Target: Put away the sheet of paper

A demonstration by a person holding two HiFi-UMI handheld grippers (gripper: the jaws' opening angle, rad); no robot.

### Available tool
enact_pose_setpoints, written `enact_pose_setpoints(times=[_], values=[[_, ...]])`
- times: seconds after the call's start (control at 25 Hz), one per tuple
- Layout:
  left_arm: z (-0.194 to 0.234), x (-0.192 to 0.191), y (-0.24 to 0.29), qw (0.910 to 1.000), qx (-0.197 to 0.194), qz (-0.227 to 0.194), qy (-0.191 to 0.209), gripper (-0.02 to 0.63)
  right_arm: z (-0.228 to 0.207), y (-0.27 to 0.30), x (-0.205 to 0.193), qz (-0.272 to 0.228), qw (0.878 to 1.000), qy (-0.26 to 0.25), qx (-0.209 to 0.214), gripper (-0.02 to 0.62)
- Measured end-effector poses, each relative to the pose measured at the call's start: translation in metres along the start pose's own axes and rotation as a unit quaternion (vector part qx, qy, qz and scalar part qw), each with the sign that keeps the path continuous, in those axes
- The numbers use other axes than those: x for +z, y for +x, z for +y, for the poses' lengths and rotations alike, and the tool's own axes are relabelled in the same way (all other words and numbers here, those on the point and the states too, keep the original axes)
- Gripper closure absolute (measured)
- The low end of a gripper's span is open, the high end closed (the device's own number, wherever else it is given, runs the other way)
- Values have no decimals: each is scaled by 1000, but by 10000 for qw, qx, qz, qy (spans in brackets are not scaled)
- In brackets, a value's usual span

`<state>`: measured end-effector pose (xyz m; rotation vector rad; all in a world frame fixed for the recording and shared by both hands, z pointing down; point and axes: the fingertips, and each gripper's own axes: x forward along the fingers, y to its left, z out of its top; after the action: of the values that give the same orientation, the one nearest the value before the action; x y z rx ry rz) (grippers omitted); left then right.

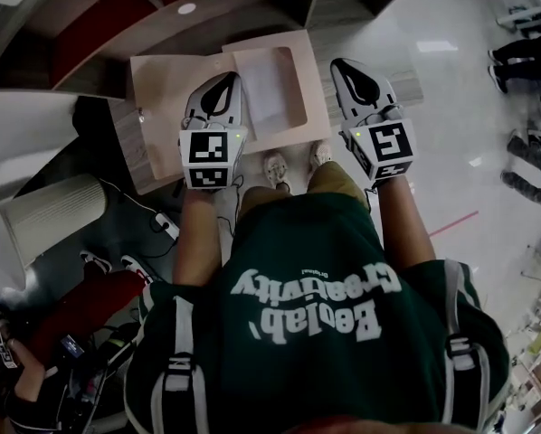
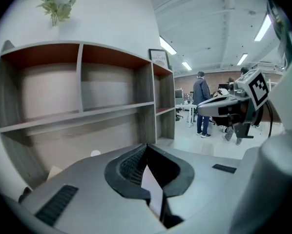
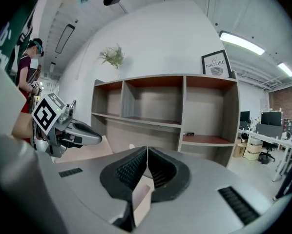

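Your left gripper (image 1: 227, 80) is clamped shut on the white edge of the sheet of paper (image 1: 269, 93), which is held up between both claws. Your right gripper (image 1: 343, 66) is pinched shut on what seems to be its pinkish far edge.

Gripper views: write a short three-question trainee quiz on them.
1. True or false: the left gripper is open and empty.
2. In the right gripper view, what stands on the shelf unit beside the plant? A clock; B framed picture; C lamp.
3. Fill in: the right gripper pinches a ____ flat piece.
Key: 1 false, it is shut on a white sheet; 2 B; 3 beige.
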<state>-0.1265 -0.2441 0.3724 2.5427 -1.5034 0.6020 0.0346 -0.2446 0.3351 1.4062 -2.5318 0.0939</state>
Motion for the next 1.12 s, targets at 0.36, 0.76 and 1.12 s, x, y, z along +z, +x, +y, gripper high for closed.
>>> enact_pose_setpoints(times=[0.36,0.76,1.12], values=[[-22,51,-36,9975,577,-406,88,588,-11,-23,25,-304,9990,10,327,560],[-101,100,-79,9878,1309,-826,159,588,-38,-92,41,-751,9935,340,786,560],[-145,113,-119,9724,2037,-1133,127,588,-44,-134,40,-1010,9883,160,1130,560]])
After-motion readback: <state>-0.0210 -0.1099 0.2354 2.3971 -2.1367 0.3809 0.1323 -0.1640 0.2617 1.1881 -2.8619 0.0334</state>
